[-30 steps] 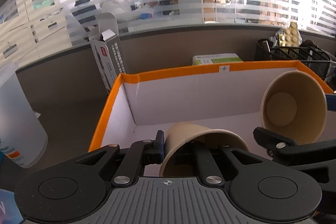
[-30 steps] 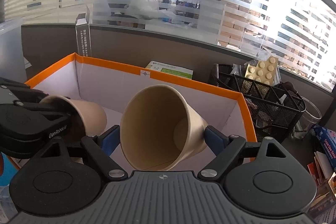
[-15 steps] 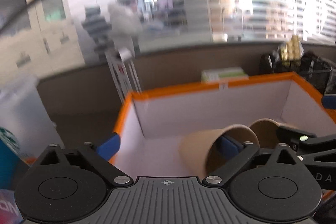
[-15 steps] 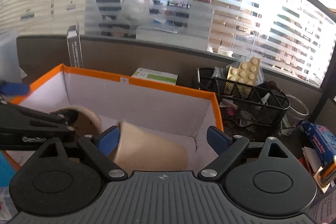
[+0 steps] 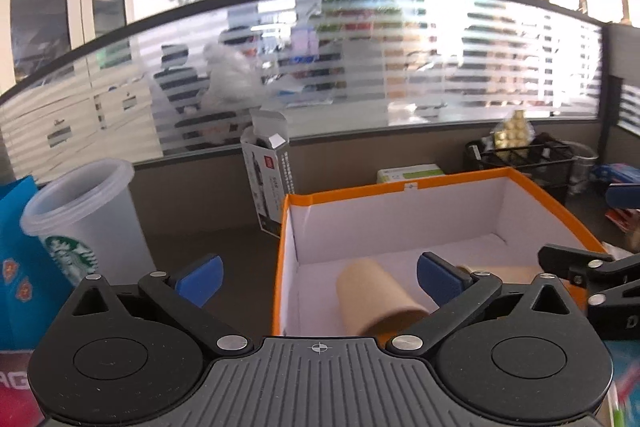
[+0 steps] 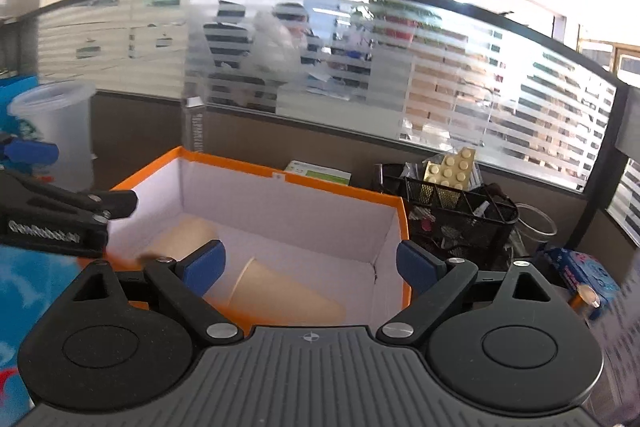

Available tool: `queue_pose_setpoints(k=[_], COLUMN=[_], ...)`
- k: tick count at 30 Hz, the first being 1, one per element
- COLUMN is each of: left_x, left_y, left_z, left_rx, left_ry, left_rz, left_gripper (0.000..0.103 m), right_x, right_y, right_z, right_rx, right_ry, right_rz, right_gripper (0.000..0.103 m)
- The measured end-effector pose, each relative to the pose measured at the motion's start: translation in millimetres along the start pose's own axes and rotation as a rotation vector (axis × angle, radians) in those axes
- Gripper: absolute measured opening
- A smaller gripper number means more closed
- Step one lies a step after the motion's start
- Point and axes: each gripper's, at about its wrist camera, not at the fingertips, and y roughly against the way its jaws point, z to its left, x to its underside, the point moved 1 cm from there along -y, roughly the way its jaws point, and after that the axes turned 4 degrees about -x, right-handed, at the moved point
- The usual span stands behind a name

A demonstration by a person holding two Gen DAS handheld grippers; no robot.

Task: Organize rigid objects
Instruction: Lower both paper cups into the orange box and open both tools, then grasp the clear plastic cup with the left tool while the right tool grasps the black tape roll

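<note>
Two paper cups [image 6: 280,297] lie on their sides in the orange-rimmed box [image 6: 344,189]; both grippers' fingers [image 6: 202,265] opening, empty.

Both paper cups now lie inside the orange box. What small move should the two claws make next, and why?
Probably lift both away. The left claw and right claw are opening, nothing between them, and both paper cups lie in the orange box.

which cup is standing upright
The clear plastic cup with the green logo, outside the orange box; both brown paper cups lie on their sides inside it.
</note>
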Motion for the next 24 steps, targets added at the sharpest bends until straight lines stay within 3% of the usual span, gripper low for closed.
queue_pose_setpoints(k=[4, 7, 12, 15, 24], left_x=[30, 55, 84, 94, 103], left_y=[16, 18, 20, 19, -2], left_z=[18, 22, 15, 11, 7], left_rx=[0.053, 0.1, 0.146, 0.179, 0.161], left_ry=[0.003, -0.022, -0.1, -0.13, -0.133], left_rz=[0.023, 0.071, 0.083, 0.099, 0.159], left_gripper=[0.103, 0.103, 0.103, 0.103, 0.103], right_x=[35, 67, 108, 121, 126], right_y=[29, 37, 42, 40, 48], right_z=[4, 4, 6, 9, 24], right_rx=[-0.044, -0.071, -0.151, -0.199, -0.307], right_ry=[-0.001, -0.006, 0.007, 0.031, 0.114], right_rz=[-0.005, 0.047, 0.122, 0.151, 0.109], right_gripper=[0.103, 0.103, 0.103, 0.103, 0.103])
